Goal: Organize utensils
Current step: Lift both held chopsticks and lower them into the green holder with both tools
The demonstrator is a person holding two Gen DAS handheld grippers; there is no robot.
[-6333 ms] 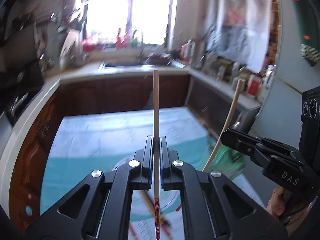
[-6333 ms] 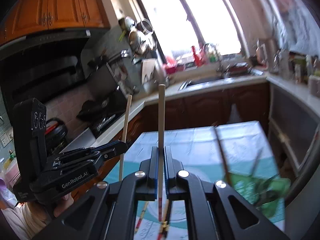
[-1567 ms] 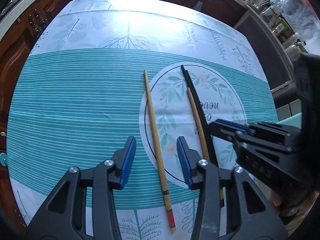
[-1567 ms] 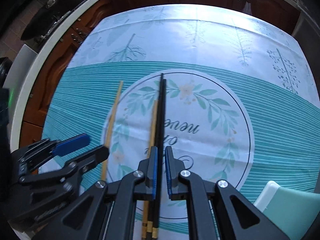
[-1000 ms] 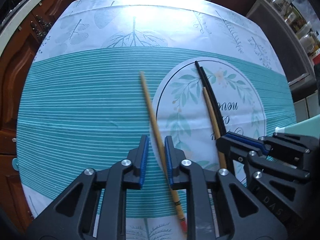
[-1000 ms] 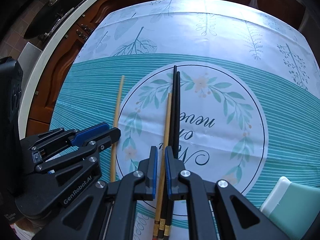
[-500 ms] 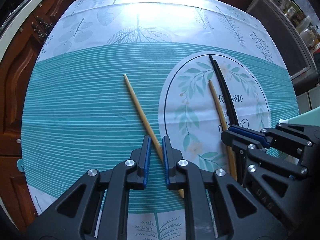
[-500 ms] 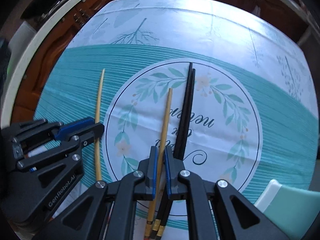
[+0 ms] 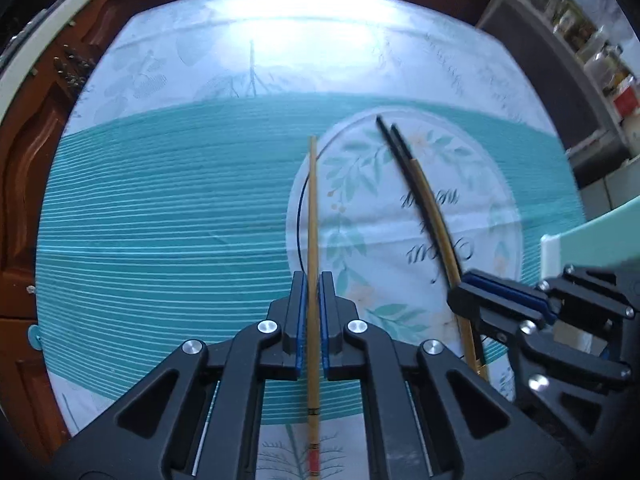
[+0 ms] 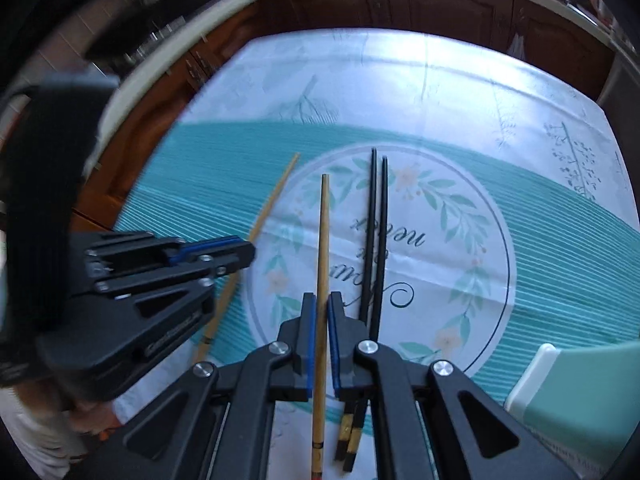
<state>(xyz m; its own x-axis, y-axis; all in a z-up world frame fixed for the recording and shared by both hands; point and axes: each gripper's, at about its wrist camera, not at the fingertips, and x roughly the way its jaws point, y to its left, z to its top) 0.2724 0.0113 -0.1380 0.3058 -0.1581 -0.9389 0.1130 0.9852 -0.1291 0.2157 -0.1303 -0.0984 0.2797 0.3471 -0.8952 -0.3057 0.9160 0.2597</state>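
My left gripper [image 9: 313, 282] is shut on a bamboo chopstick [image 9: 312, 200] that runs straight out between its fingers over the teal tablecloth [image 9: 160, 220]. In the right wrist view, my right gripper [image 10: 320, 306] is shut on a second bamboo chopstick [image 10: 323, 224]. A pair of black chopsticks [image 10: 377, 220] lies side by side on the cloth's round leaf print, just right of that stick. The left gripper [image 10: 240, 254] shows at the left of this view with its chopstick [image 10: 276, 196]. The right gripper [image 9: 470, 294] appears at the right of the left wrist view.
A mint-green container [image 10: 580, 384] stands at the table's near right corner. Brown wooden cabinets [image 10: 440, 4] with a pale counter edge ring the far side. A shelf of jars [image 9: 592, 40] is at the far right. A hand shows at the lower left of the right wrist view.
The left gripper, open 1.6 s ago, has shut on the left bamboo chopstick. The right gripper now holds the other bamboo one. Both sticks have swung into line with the fingers.
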